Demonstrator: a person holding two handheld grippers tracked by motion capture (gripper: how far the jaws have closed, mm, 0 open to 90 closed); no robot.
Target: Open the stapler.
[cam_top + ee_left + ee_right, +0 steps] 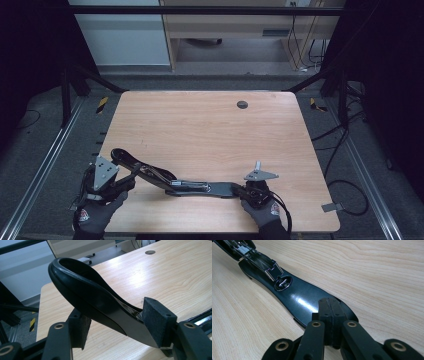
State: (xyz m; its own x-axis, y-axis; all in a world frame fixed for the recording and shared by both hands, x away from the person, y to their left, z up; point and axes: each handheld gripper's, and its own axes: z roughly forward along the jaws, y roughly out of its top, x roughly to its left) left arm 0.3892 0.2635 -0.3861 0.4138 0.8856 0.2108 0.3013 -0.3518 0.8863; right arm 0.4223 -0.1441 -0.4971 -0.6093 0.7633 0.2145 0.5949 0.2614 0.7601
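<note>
The stapler's (95, 305) handle runs off the bottom edge of the left gripper view, and its far end leaves the right gripper view's top-left corner.

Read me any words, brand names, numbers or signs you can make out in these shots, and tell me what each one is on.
No text can be read anywhere.
Gloves: a small red and white emblem on the left glove and on the right glove, too small to read.
Stapler: no legible marking in any view.
Yellow and black hazard tape on the floor: stripes, no words.
</note>
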